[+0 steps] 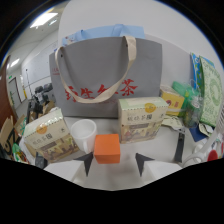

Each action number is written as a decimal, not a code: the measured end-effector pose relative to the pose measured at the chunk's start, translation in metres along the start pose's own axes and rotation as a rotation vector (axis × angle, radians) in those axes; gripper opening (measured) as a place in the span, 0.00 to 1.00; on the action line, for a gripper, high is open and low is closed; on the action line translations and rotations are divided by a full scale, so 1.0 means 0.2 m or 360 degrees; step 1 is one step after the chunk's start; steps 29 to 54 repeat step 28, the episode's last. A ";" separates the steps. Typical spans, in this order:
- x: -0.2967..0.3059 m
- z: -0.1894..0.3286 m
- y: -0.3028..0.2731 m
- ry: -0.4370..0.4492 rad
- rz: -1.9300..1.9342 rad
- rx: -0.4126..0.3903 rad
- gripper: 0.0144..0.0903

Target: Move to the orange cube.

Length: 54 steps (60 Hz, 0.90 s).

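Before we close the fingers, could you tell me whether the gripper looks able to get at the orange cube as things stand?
Probably yes. The orange cube sits just ahead of the open gripper, centred between its fingers, with nothing in front of it. The plastic cup crowds its left side.

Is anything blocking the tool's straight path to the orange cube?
Nothing visible does. The orange cube sits just ahead of the open tool, centred on the gap. The white cup and green box flank it, off the path.

From my remote station, the gripper (114, 161) body stayed hidden; red lettering on the grey tote bag (107, 75) was unreadable.
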 end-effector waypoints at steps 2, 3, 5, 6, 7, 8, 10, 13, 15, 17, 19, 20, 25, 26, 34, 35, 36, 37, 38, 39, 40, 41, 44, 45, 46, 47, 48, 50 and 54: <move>0.00 0.00 0.00 0.0001 0.0001 -0.0003 0.92; 0.00 0.00 0.00 -0.0001 0.0002 -0.0003 0.92; 0.00 0.00 0.01 0.0001 0.0001 -0.0004 0.92; 0.00 0.00 0.01 0.0002 0.0002 -0.0006 0.92; 0.00 0.00 0.01 0.0002 0.0004 -0.0008 0.92; -0.01 0.00 0.01 0.0001 0.0006 -0.0009 0.92; -0.01 0.00 0.02 0.0003 0.0012 -0.0010 0.92; -0.01 -0.01 0.01 0.0008 0.0016 -0.0006 0.92; 0.00 -0.01 0.01 0.0016 0.0014 -0.0002 0.92; 0.00 -0.01 0.01 0.0019 0.0009 0.0002 0.92; 0.00 -0.01 0.01 0.0023 0.0005 0.0002 0.92; 0.00 -0.01 0.01 0.0026 0.0003 0.0001 0.92; 0.00 -0.01 0.02 0.0030 0.0009 -0.0002 0.92; 0.00 -0.01 0.02 0.0029 0.0009 -0.0005 0.92; 0.00 -0.01 0.03 0.0029 0.0011 -0.0010 0.92; 0.00 -0.01 0.03 0.0029 0.0011 -0.0010 0.92; 0.00 -0.01 0.03 0.0029 0.0011 -0.0010 0.92; 0.00 -0.01 0.03 0.0029 0.0011 -0.0010 0.92; 0.00 -0.01 0.03 0.0029 0.0011 -0.0010 0.92; 0.00 -0.01 0.03 0.0029 0.0011 -0.0010 0.92; 0.00 -0.01 0.03 0.0029 0.0011 -0.0010 0.92; 0.00 -0.01 0.03 0.0029 0.0011 -0.0010 0.92; 0.00 -0.01 0.03 0.0029 0.0011 -0.0010 0.92; 0.00 -0.01 0.03 0.0029 0.0011 -0.0010 0.92; 0.00 -0.01 0.03 0.0029 0.0011 -0.0010 0.92; 0.00 -0.01 0.03 0.0029 0.0011 -0.0010 0.92; 0.00 -0.01 0.03 0.0029 0.0011 -0.0010 0.92; 0.00 -0.01 0.03 0.0029 0.0011 -0.0010 0.92; 0.00 -0.01 0.03 0.0029 0.0011 -0.0010 0.92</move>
